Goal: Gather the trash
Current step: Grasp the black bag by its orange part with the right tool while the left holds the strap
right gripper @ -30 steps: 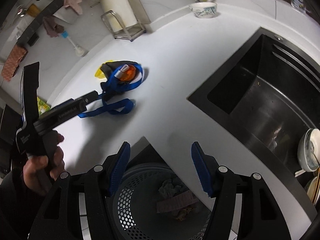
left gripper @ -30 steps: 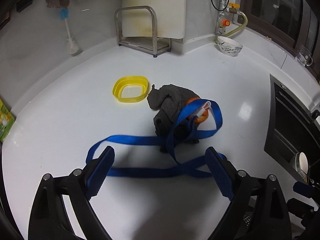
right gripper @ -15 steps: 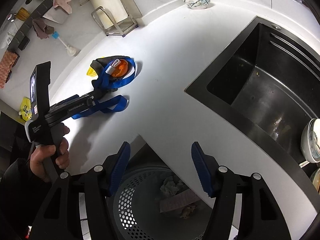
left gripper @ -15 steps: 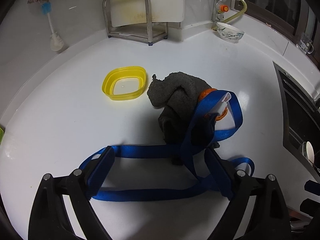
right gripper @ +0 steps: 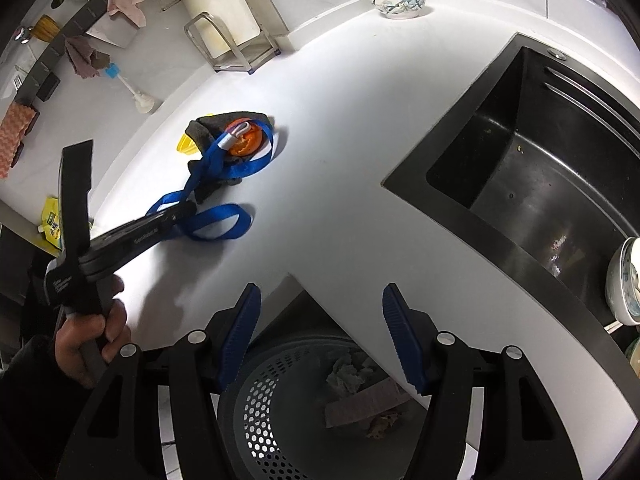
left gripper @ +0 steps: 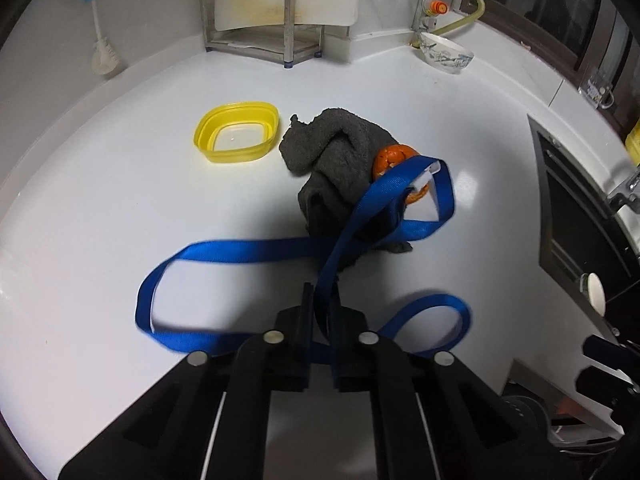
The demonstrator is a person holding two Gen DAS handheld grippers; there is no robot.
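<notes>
A long blue strap [left gripper: 248, 250] lies looped on the white counter and runs over a dark grey cloth [left gripper: 336, 160] and an orange piece of peel [left gripper: 394, 156]. My left gripper [left gripper: 322, 300] is shut on the strap near its crossing point; it also shows in the right wrist view [right gripper: 188, 210]. My right gripper [right gripper: 320, 320] is open and empty, held above a grey perforated trash basket [right gripper: 260, 404] below the counter edge, with crumpled scraps inside.
A yellow plastic lid [left gripper: 236, 132] sits left of the cloth. A metal rack [left gripper: 256, 32] and a patterned bowl [left gripper: 446, 56] stand at the back. A black sink [right gripper: 540, 168] lies to the right, with a bowl [right gripper: 624, 280] at its edge.
My left gripper moved forward to the strap and closed on it; the strap's loops shifted. My right gripper stayed open over the basket.
</notes>
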